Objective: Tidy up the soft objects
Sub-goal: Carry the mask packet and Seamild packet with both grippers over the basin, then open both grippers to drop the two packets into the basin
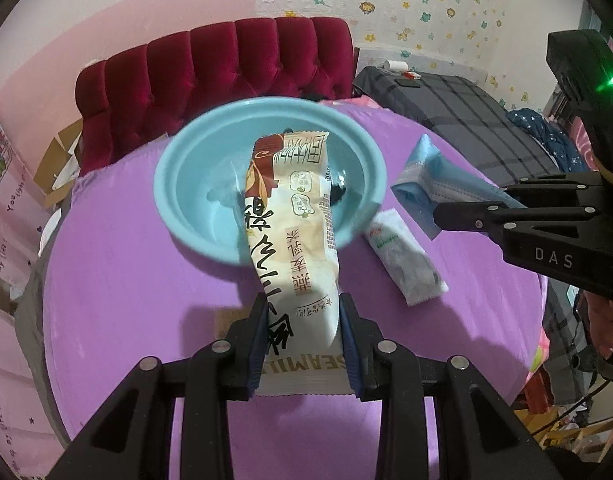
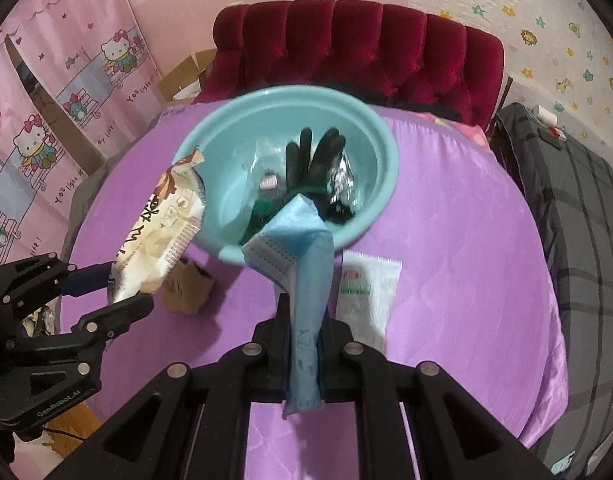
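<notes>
Fingers of left gripper clamp cream snack packet; right gripper fingers clamp blue mask pack. Both point at 12 o'clock over teal basin holding black glove.

Your left wrist camera looks down close along its fingers toward the basin; your right one, alongside, faces that same basin, too.

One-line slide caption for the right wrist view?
Right gripper holds blue mask pack before teal basin; left gripper holds snack packet.
</notes>
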Demonstrator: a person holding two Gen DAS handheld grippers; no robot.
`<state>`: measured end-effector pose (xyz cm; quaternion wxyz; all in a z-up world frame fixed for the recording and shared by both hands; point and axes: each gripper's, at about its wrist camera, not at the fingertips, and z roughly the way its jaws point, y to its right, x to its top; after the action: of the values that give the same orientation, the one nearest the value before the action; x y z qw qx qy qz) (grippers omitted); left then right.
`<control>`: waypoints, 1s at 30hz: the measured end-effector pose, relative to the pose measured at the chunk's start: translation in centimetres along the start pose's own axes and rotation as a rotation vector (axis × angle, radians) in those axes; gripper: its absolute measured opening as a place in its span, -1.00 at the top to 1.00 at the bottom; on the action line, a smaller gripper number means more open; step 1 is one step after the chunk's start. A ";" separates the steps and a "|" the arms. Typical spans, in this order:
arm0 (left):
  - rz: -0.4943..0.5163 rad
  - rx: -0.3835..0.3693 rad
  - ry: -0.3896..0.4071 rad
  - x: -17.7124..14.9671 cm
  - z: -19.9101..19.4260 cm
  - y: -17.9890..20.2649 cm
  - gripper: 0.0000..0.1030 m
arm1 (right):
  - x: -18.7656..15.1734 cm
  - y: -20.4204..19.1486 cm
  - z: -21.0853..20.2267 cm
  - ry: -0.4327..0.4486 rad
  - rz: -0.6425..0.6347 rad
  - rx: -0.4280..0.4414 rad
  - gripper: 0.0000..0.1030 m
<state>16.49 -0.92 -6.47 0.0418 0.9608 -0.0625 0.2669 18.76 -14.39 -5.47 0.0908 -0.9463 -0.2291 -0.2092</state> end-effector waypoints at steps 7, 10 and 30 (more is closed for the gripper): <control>0.011 -0.006 0.025 3.3 0.3 -1.1 0.30 | 3.2 0.2 0.7 0.013 0.015 0.012 0.82; 0.010 -0.008 0.027 4.5 0.9 -1.7 0.30 | 4.3 0.4 1.4 0.013 0.030 0.027 0.81; 0.011 -0.025 0.003 9.3 7.3 -5.1 0.30 | 9.9 2.6 8.6 0.000 0.129 0.028 0.77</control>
<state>28.85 2.43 -8.09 0.0526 0.9595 -0.0711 0.2676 31.07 -10.47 -9.04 0.1172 -0.9578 -0.1704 -0.1995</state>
